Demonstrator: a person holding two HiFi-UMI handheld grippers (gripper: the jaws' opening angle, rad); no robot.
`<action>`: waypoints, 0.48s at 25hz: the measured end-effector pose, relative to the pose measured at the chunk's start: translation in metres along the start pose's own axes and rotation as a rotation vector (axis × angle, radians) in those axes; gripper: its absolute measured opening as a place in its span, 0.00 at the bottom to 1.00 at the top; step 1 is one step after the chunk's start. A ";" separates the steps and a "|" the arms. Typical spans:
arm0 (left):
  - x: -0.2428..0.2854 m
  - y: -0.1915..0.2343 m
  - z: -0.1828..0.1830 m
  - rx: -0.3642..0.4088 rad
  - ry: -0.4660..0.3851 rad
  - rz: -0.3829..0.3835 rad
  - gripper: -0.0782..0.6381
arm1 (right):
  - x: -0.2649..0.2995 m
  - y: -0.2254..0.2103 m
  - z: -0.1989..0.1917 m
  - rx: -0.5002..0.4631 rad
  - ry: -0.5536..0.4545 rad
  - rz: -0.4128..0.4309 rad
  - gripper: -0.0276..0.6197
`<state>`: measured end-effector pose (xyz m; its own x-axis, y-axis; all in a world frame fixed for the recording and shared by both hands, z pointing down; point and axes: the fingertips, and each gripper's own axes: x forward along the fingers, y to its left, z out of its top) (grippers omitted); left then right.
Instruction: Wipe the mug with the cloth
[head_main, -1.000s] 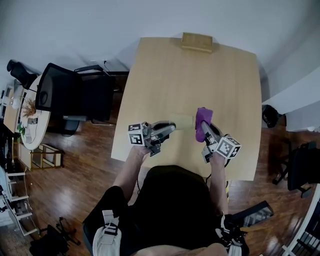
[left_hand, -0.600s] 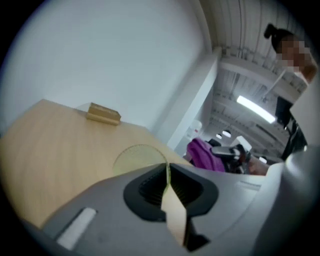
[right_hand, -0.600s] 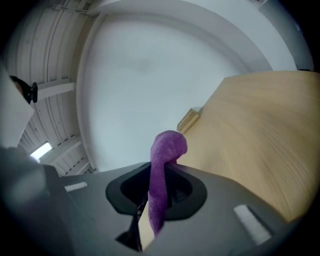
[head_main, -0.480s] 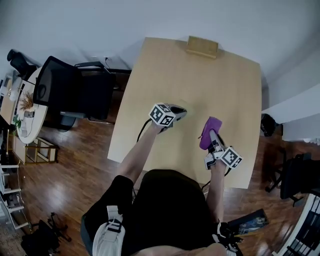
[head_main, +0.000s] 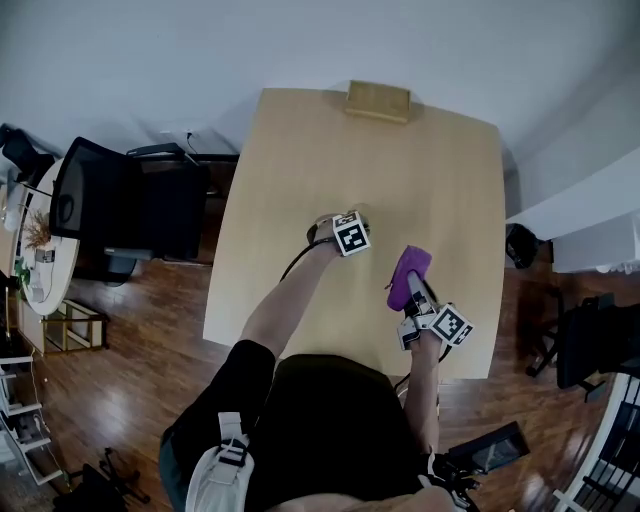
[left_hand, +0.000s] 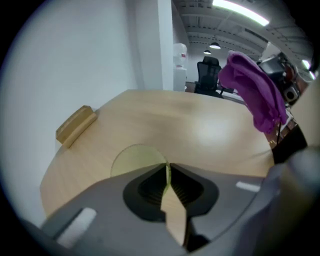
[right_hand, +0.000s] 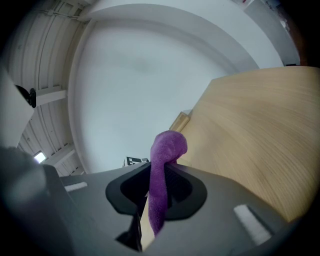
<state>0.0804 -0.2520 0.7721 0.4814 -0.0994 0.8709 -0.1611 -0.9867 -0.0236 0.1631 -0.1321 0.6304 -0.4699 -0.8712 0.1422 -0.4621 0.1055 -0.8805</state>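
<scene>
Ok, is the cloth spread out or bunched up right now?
Bunched up: the purple cloth stands as a narrow wad pinched between the right gripper's closed jaws, its end curled over.

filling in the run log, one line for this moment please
left gripper: shut on mug | right gripper: shut on cloth | cloth and mug: apart

An office; black swivel chairs (head_main: 120, 205) beside a pale wooden table (head_main: 300, 170); ceiling strip lights (left_hand: 240, 11) overhead.
</scene>
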 end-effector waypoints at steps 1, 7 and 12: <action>0.002 0.001 0.003 0.005 -0.003 0.009 0.17 | 0.000 -0.001 0.002 -0.005 -0.002 0.001 0.14; -0.009 0.003 0.013 -0.039 -0.085 0.030 0.26 | 0.003 -0.004 0.006 0.016 -0.015 0.033 0.14; -0.053 0.008 0.023 -0.175 -0.267 0.119 0.30 | 0.001 -0.001 0.009 0.021 -0.015 0.060 0.14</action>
<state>0.0737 -0.2577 0.7142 0.6551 -0.2661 0.7071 -0.3644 -0.9312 -0.0127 0.1696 -0.1372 0.6276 -0.4848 -0.8708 0.0820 -0.4175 0.1480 -0.8965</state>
